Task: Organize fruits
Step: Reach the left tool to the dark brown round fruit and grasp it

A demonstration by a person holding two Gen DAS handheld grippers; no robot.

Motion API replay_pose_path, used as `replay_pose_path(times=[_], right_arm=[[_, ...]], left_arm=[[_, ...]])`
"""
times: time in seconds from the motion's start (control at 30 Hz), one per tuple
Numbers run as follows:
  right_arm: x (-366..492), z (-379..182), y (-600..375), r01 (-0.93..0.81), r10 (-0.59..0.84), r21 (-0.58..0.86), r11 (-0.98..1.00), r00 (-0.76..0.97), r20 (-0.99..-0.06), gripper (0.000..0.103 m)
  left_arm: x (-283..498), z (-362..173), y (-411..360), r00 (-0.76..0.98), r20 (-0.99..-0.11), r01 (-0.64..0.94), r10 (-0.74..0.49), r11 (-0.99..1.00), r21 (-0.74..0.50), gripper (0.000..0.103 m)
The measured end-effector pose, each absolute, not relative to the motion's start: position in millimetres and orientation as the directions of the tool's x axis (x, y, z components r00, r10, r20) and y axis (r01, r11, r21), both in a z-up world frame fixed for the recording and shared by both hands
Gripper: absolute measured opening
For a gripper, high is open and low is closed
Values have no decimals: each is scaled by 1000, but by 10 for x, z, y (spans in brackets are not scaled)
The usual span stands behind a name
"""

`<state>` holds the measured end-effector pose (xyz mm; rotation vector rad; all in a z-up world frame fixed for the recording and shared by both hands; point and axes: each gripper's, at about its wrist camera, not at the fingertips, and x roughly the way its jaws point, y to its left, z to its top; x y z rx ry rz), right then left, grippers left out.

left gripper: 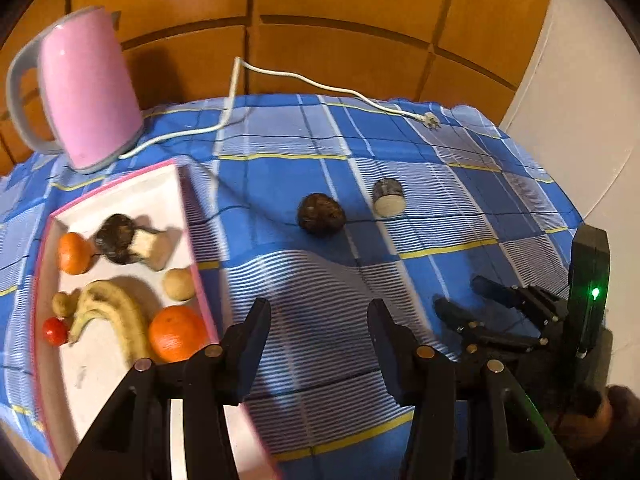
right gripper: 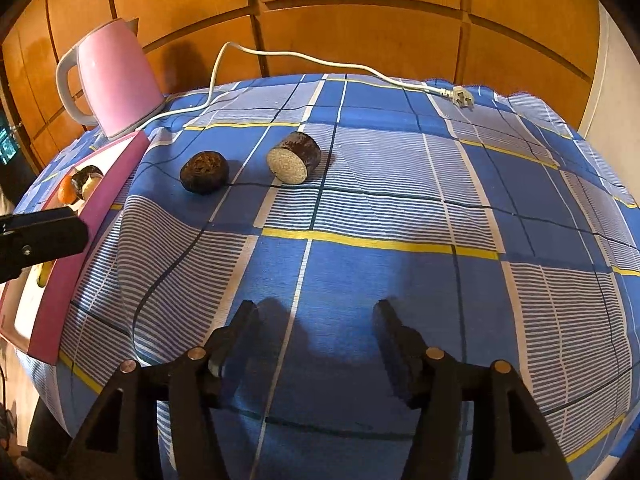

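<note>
- Wood-panelled wall behind; blue checked tablecloth (right gripper: 360, 264) covers the table, with a fold ridge running across its near-left part.
- Pink-rimmed white tray (left gripper: 120, 200), at 9 o'clock in the left wrist view, serves as the collecting place: it holds a large orange (left gripper: 176, 334), a small orange (left gripper: 73, 253), a banana (left gripper: 116, 316), a red fruit (left gripper: 55, 331), two small tan fruits and a dark cut piece.
- Two items lie outside the tray, on the cloth at about 11 o'clock from your right gripper (right gripper: 314, 340): a dark round fruit (right gripper: 204, 171) and, just beside it but apart, a cut dark piece (right gripper: 294, 157) with its pale face turned toward you. These appear to be what is left to gather.
- Your right gripper is spread wide and empty, low over bare cloth, well short of both items.
- Your left gripper (left gripper: 320, 340) is likewise spread and empty, its left finger overlapping the tray's near edge.
- Pink kettle (right gripper: 116, 80) stands at 10 o'clock beyond the tray; its white cord (right gripper: 320, 62) trails behind the loose items, so a forward reach should stop short of it.
</note>
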<state>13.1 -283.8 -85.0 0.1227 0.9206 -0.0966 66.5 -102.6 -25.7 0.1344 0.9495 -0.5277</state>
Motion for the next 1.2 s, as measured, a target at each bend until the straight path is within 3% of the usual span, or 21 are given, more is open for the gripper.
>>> replay_pose_path(times=[0.3, 0.53, 0.77, 1.2], right_arm=[[140, -861, -2791, 132, -39, 53, 990, 608, -793, 68], [129, -760, -2910, 164, -37, 73, 984, 580, -814, 68], [-32, -703, -3181, 240, -135, 10, 971, 577, -805, 68], [-7, -828, -3243, 251, -116, 42, 967, 580, -806, 68]], left_arm=[[572, -224, -606, 510, -797, 422, -324, 901, -96, 51], [640, -231, -573, 484, -803, 417, -349, 898, -140, 51], [866, -165, -822, 472, -794, 459, -384, 876, -150, 51], [1414, -395, -1592, 409, -844, 580, -348, 813, -55, 52]])
